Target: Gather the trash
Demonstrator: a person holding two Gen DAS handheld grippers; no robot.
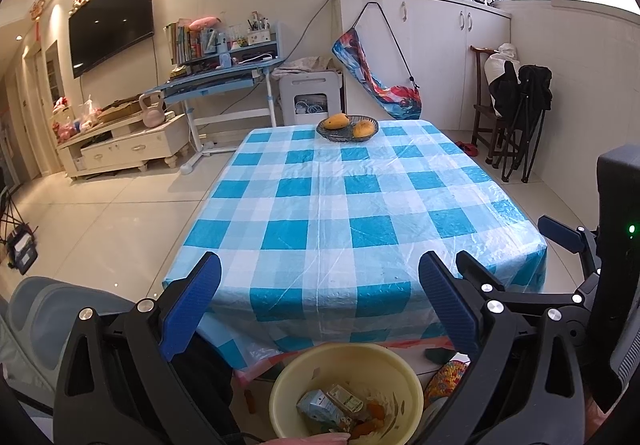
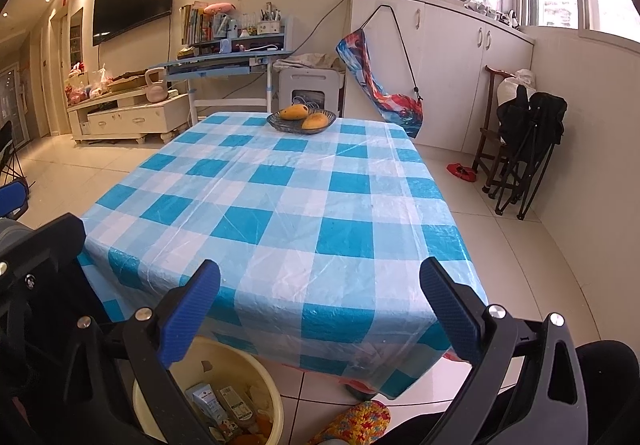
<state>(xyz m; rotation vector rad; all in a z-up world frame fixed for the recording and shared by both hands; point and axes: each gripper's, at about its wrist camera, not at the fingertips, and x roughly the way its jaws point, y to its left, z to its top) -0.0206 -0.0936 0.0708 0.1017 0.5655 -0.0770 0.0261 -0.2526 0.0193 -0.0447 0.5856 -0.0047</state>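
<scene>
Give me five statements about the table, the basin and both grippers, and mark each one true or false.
1. The fruit bowl on the checked tablecloth holds two mangoes. True.
2. The yellow basin stands on the table. False: it sits on the floor, below the table's near edge.
3. The basin is empty. False: it holds small cartons and peel.
4. The left gripper is open and holds nothing. True.
5. The right gripper is shut on a carton. False: it is open, holding nothing.
</scene>
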